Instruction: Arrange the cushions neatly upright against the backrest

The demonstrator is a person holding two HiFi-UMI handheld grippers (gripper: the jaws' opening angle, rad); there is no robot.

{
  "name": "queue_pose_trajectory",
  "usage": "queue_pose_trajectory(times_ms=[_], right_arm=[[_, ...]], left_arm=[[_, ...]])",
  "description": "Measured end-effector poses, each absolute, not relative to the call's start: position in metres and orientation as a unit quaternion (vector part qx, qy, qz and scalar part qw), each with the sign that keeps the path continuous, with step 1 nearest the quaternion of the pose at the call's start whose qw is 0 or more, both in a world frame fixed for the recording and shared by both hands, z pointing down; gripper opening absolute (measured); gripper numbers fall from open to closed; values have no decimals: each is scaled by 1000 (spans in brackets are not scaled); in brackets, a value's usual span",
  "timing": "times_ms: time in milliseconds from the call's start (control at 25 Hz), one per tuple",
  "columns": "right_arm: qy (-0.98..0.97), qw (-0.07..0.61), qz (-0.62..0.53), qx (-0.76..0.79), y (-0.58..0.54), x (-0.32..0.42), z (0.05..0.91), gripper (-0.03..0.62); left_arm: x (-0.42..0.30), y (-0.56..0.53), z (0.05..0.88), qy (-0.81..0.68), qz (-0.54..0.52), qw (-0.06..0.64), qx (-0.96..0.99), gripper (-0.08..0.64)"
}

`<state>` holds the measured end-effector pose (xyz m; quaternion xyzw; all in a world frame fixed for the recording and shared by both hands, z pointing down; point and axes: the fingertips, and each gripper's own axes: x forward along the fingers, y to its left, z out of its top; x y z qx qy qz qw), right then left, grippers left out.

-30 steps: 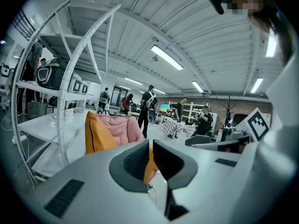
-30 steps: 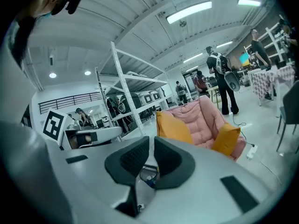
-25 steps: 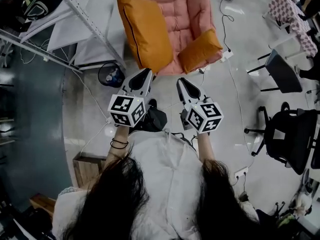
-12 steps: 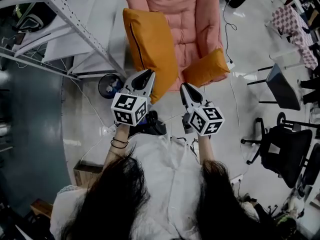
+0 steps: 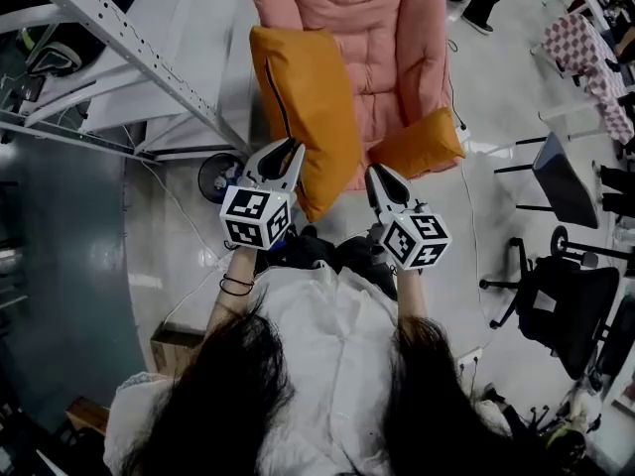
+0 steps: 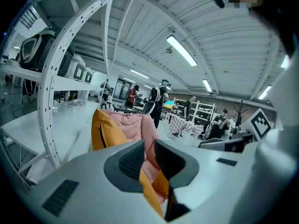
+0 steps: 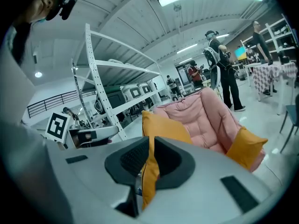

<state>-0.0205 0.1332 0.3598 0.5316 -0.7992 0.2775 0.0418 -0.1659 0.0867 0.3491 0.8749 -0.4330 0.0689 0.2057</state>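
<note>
A pink padded chair (image 5: 382,38) stands ahead on the floor. A large orange cushion (image 5: 303,117) leans upright on its left side. A small orange cushion (image 5: 419,150) lies tilted at the seat's right front corner. My left gripper (image 5: 295,147) hovers just short of the large cushion's lower left edge. Its jaws have just been opening to a narrow slit, with nothing between them (image 6: 149,146). My right gripper (image 5: 378,172) is shut and empty, below the gap between the two cushions. The right gripper view shows both cushions, the large (image 7: 166,129) and the small (image 7: 245,148).
A white metal rack (image 5: 129,38) runs along the chair's left. A round dark bin (image 5: 216,172) sits on the floor by the left gripper. Black office chairs (image 5: 571,296) stand at the right, with a cable across the floor. People (image 7: 224,69) stand behind the chair.
Both grippers have moved forward toward the chair. The cushions now sit closer to the fingertips and lower in the head view.
</note>
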Motion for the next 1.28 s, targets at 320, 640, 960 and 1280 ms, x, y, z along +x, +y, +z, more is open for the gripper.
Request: queue_pose_trajectory(times_ms=[320,640,960,1280], right_arm=[[-810,43,272,519,92,-5,362,48],[-835,62,286,466,27,16,379,48],[-862,93,309,391,-41,33,412,48],[-880,109,353,299,-100,34,483,49]], left_arm=[[-173,81,370,-455,68,254,851,150],[-169,48,390,-514,66,286,806,173],[-163,19,425,-570,138,293,755,223],[-175,-9,446,-610,166,310,710,262]])
